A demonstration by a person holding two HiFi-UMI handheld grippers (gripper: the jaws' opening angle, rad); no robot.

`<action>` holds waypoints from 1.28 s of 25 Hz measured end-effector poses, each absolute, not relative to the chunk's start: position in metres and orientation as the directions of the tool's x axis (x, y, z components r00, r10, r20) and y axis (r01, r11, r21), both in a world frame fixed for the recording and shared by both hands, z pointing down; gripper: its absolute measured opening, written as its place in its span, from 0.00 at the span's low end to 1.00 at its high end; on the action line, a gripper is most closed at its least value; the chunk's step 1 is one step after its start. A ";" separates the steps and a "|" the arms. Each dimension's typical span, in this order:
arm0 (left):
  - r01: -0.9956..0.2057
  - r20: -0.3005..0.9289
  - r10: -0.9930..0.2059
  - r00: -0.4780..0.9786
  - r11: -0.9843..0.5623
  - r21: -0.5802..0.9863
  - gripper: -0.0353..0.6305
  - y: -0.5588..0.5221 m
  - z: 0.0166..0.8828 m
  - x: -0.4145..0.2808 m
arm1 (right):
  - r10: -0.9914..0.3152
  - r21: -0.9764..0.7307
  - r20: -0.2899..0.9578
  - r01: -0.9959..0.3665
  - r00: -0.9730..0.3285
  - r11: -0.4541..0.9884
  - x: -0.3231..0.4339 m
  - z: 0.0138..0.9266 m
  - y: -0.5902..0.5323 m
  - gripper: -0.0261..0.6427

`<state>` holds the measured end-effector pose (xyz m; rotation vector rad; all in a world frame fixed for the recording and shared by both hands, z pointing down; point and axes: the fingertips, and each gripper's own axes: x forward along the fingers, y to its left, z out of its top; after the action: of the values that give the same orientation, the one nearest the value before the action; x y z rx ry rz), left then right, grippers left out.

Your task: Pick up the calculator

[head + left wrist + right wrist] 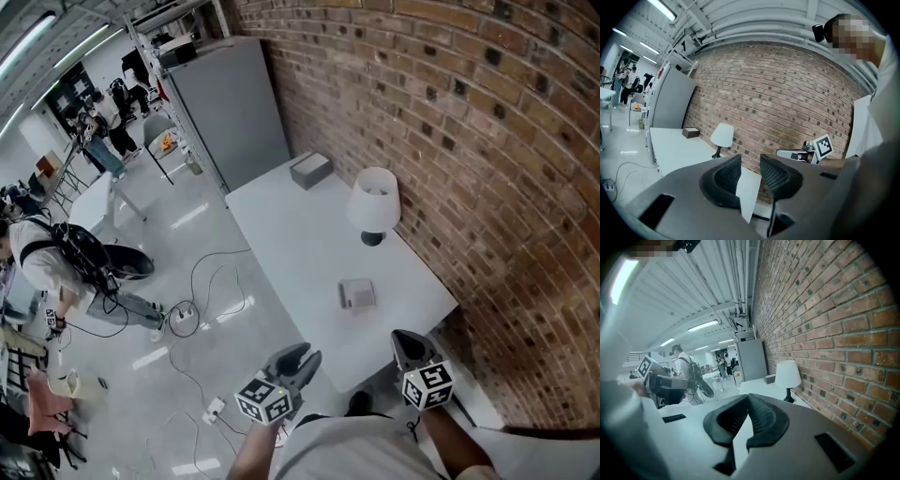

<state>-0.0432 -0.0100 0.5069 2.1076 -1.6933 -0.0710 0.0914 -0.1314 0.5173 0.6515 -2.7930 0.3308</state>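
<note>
My left gripper point(750, 161) has its jaws spread a moderate way, with nothing between them; only the white table point(281, 234) shows through the gap. My right gripper point(747, 400) has its jaws pressed together at the tips and holds nothing. I carry both low in front of my body, side by side but apart, pointing almost level with a slight downward tilt (in the head view, the left sits at about 7 o'clock and the right at 5).

The calculator point(356, 293) lies flat on the table at 12 o'clock from the grippers, near the near edge and untouched. The lamp point(373, 202) stands beyond it, and a small box point(310, 170) lies farther off at 11 o'clock.

The brick wall point(487, 141) hems the table at 3 o'clock. Bare tabletop surrounds the calculator. Open floor with cables point(211, 281) lies at 9 o'clock.
</note>
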 end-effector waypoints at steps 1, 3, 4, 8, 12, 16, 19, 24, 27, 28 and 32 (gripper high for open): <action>-0.919 0.229 -0.941 0.248 -0.154 0.363 0.27 -0.015 0.508 -0.042 | -0.392 -0.163 0.296 -0.451 -0.871 0.878 0.090 0.520 -0.137 0.06; -0.919 0.237 -0.941 0.240 -0.142 0.368 0.27 -0.024 0.512 -0.041 | -0.376 -0.165 0.302 -0.437 -0.876 0.884 0.086 0.524 -0.146 0.06; -0.918 0.242 -0.941 0.237 -0.136 0.371 0.27 -0.028 0.513 -0.041 | -0.370 -0.166 0.304 -0.432 -0.878 0.887 0.084 0.526 -0.149 0.06; -0.918 0.261 -0.938 0.228 -0.118 0.378 0.27 -0.041 0.517 -0.043 | -0.357 -0.171 0.312 -0.422 -0.880 0.891 0.079 0.530 -0.162 0.06; -0.921 0.284 -0.931 0.230 -0.114 0.372 0.27 -0.051 0.521 -0.049 | -0.358 -0.168 0.323 -0.425 -0.876 0.889 0.074 0.534 -0.171 0.06; -0.921 0.305 -0.920 0.247 -0.124 0.369 0.27 -0.064 0.530 -0.060 | -0.376 -0.175 0.335 -0.449 -0.864 0.876 0.067 0.541 -0.182 0.06; -0.918 0.318 -0.908 0.272 -0.146 0.368 0.27 -0.078 0.540 -0.069 | -0.393 -0.176 0.349 -0.472 -0.851 0.864 0.060 0.549 -0.190 0.06; -0.913 0.351 -0.876 0.331 -0.203 0.355 0.27 -0.102 0.559 -0.092 | -0.431 -0.164 0.372 -0.515 -0.822 0.841 0.042 0.560 -0.199 0.06; -0.901 0.360 -0.858 0.367 -0.231 0.368 0.27 -0.118 0.572 -0.109 | -0.452 -0.149 0.391 -0.540 -0.802 0.829 0.031 0.565 -0.206 0.06; -0.897 0.362 -0.852 0.378 -0.240 0.371 0.27 -0.124 0.577 -0.114 | -0.459 -0.143 0.398 -0.548 -0.795 0.824 0.027 0.568 -0.210 0.06; -0.877 0.381 -0.815 0.437 -0.292 0.380 0.27 -0.145 0.602 -0.127 | -0.485 -0.125 0.427 -0.581 -0.763 0.804 0.013 0.576 -0.221 0.06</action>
<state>-0.1269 -0.1451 0.6020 2.1559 -1.4184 0.1534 0.0128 -0.2206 0.5765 0.8047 -2.6138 0.3531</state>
